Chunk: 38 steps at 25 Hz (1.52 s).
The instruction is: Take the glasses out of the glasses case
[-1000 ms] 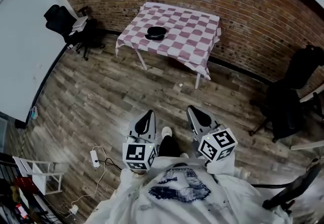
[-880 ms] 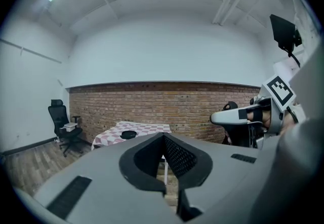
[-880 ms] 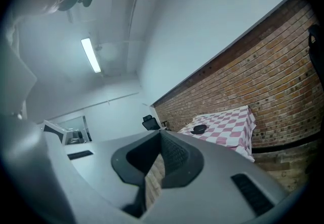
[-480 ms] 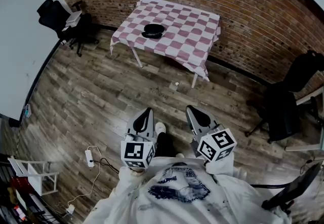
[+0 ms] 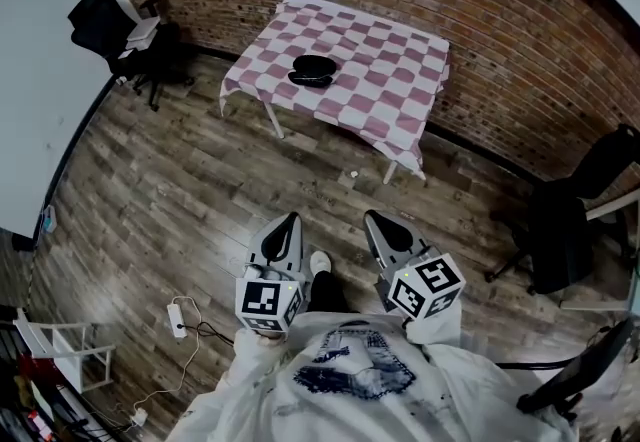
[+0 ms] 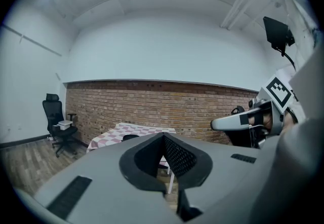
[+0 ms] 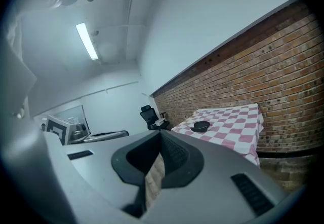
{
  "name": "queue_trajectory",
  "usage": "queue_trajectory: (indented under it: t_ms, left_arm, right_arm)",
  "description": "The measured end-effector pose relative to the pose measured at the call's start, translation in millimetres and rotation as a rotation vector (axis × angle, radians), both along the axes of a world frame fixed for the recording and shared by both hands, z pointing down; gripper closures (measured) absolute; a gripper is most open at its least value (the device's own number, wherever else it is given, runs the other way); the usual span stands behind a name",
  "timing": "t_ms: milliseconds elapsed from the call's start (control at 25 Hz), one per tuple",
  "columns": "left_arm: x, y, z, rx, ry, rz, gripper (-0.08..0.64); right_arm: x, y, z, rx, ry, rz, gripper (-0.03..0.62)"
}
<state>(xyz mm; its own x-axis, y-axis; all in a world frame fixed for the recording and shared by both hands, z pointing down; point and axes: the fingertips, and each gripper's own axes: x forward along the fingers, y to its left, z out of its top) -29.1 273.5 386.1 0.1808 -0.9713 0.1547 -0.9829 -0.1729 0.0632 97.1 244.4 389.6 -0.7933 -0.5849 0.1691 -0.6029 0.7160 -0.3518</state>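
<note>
1. A brick wall (image 5: 520, 40) backs the room. A plank floor (image 5: 190, 180) runs from the person to the table, with an office chair (image 5: 100, 30) at far left.
2. The table (image 5: 390, 65) wears a pink-and-white checked cloth that may bunch under a push.
3. The left gripper (image 5: 289, 222) and right gripper (image 5: 374, 220), held near the body and well apart from the table, each show jaws closed on nothing.
4. The glasses case (image 5: 313, 70), dark and oval, lies alone on the cloth. It is probably light, rigid and prone to skidding: pin the base and lift the lid at its seam. The glasses inside are likely fragile.
</note>
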Motion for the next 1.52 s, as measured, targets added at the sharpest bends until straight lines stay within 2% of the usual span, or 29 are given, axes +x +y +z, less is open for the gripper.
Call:
queue_trajectory:
  t_ms: [320, 1040, 1520]
  left_arm:
    - [-46.2, -46.0, -4.5, 0.015, 0.075, -0.021, 0.552]
    - [-136.2, -155.7, 0.2, -0.017, 0.031, 0.039, 0.552]
    - [-174.8, -175.2, 6.6, -0.028, 0.048, 0.030, 0.552]
  right_arm:
    - [-47.0, -48.2, -4.1, 0.001, 0.003, -0.015, 0.578]
    - [-122.6, -154.0, -3.3, -0.014, 0.000, 0.106, 0.578]
    - [-154.7, -173.2, -4.7, -0.006, 0.015, 0.120, 0.578]
